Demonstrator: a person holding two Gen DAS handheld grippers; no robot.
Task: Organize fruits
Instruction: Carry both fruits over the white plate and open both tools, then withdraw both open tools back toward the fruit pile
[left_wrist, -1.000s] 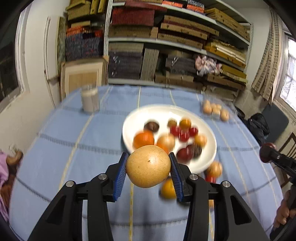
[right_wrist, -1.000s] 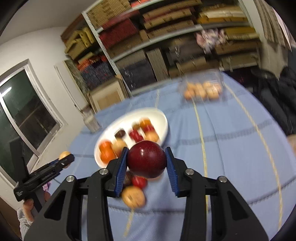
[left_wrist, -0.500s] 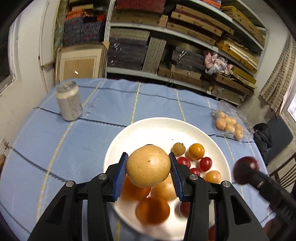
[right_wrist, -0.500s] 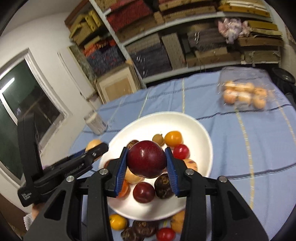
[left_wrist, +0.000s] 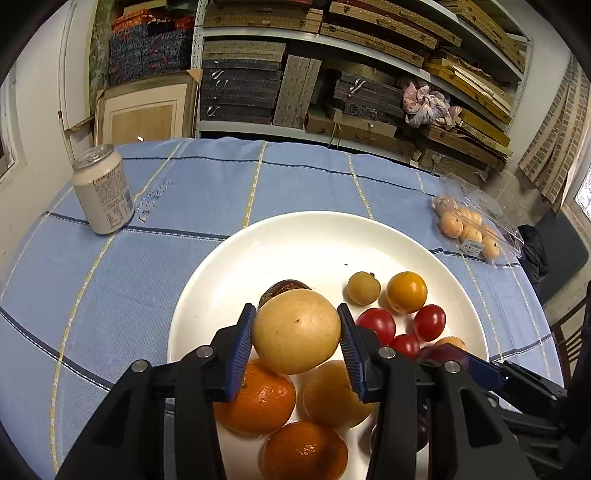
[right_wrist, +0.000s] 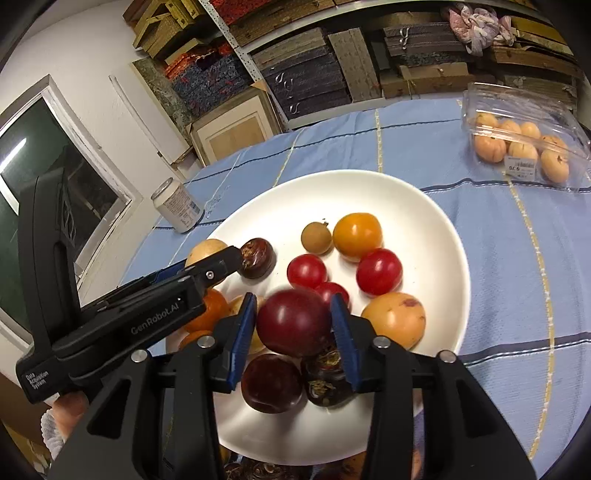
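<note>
Two hand-held grippers hovered over the plate (left_wrist: 229, 266): left (left_wrist: 295, 332) clamping a tan fruit (left_wrist: 295, 330), right (right_wrist: 293, 323) opening, apparently releasing a plum (right_wrist: 293, 321).

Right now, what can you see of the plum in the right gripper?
The plum is round, dark red, smooth and glossy, with blurred edges. It sits between the blue pads of the right gripper, whose jaws are opening, above the white plate over darker fruit. Whether the pads touch it is unclear.
</note>
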